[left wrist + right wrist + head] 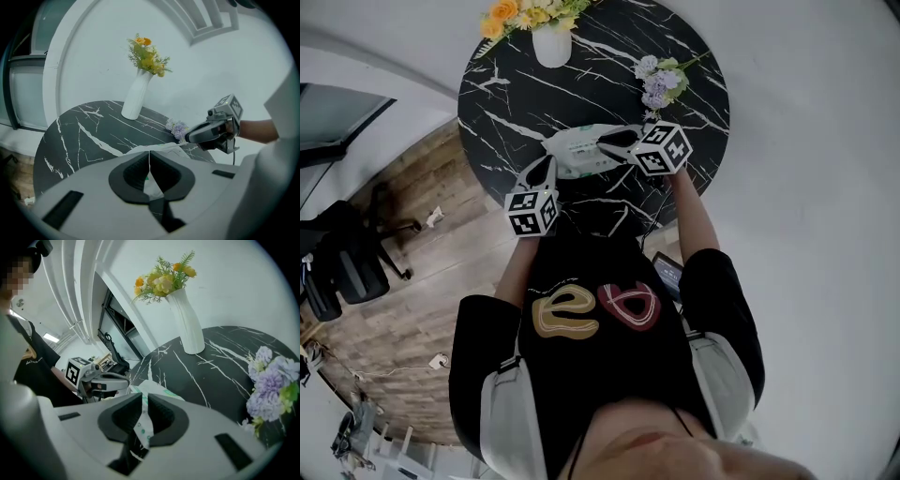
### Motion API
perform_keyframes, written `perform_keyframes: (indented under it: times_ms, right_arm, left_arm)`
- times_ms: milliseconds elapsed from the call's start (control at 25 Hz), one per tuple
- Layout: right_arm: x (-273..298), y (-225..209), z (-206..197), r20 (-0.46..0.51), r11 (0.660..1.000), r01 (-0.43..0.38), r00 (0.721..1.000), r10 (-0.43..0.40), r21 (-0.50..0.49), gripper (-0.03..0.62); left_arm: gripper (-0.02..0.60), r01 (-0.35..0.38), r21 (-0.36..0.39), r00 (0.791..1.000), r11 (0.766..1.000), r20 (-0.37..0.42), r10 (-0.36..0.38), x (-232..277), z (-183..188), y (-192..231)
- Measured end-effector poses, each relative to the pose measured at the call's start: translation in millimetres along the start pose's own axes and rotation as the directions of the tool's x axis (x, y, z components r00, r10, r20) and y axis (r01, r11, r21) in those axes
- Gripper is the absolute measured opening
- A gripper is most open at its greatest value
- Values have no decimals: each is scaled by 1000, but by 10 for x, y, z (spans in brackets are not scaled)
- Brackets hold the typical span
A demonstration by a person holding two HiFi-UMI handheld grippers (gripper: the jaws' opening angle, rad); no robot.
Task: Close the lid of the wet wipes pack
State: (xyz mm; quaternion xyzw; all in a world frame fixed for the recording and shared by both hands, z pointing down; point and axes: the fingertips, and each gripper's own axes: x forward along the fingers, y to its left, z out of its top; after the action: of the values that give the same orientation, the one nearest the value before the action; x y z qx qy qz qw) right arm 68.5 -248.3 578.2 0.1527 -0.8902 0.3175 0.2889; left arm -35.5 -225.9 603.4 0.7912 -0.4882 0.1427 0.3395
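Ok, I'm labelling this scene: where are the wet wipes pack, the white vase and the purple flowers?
wet wipes pack (579, 150), head view, top face.
white vase (551, 47), head view, body.
purple flowers (659, 84), head view, blooms.

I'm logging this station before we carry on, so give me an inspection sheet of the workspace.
Surface: round black marble table.
Job's things: wet wipes pack at the middle; lid state cannot be told.
Clutter: white vase of yellow flowers at far edge; purple flowers at right.
Grippers: left gripper and right gripper, tongs shut on the pack's opposite ends.
Cables: thin lead hanging under right gripper.
Surroundings: wooden floor, office chair.
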Motion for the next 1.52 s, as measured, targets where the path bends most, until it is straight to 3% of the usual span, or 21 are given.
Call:
perform_keyframes:
  times_ms: [1240,1520]
  right_arm:
    - [308,220,-360,-147,1000,30,989,-31,-10,46]
    - [368,228,-427,-138,999,15,990,-9,44,46]
  left_arm:
    - [18,-37,-19,999,999,28,37,-206,-30,139]
    - [18,-46,-18,998,999,32,47,-236,-42,168]
